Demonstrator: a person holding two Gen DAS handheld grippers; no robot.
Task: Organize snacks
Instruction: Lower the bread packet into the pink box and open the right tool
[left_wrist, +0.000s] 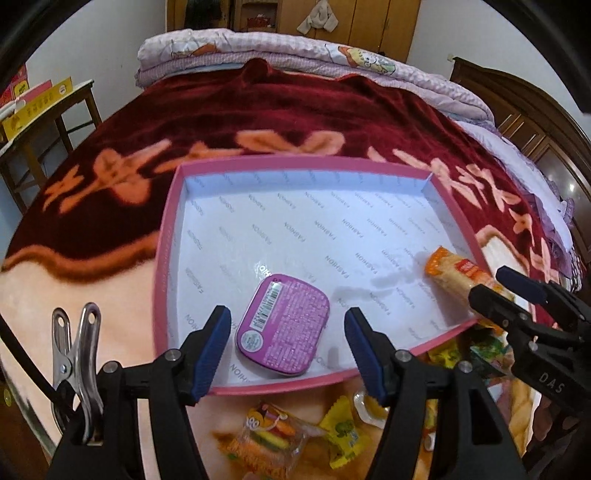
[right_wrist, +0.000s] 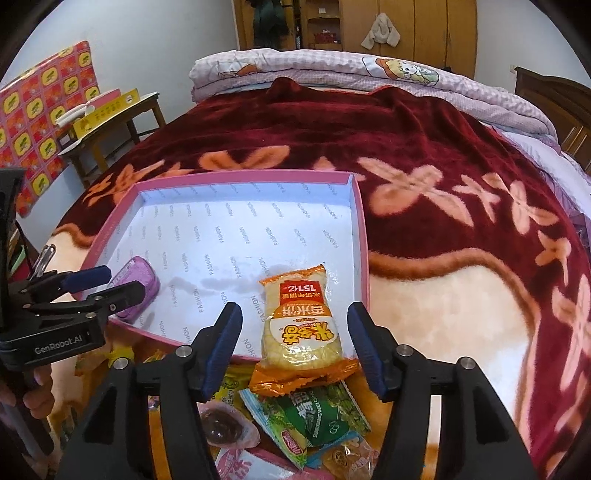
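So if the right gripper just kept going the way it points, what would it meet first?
Probably the orange rice cracker packet, which lies between the open right gripper fingers, half over the pink box rim. Depth is hard to judge, so the box floor beyond may come first.

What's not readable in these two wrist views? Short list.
- Purple rounded tin: front face hidden, lying label-side up; in right wrist view the left tongs cover part of it.
- Orange rice-cracker packet: near end covered by the right tongs in left wrist view.
- Loose snack pile: cut off by the bottom edge and tong arms in both views; count unclear.
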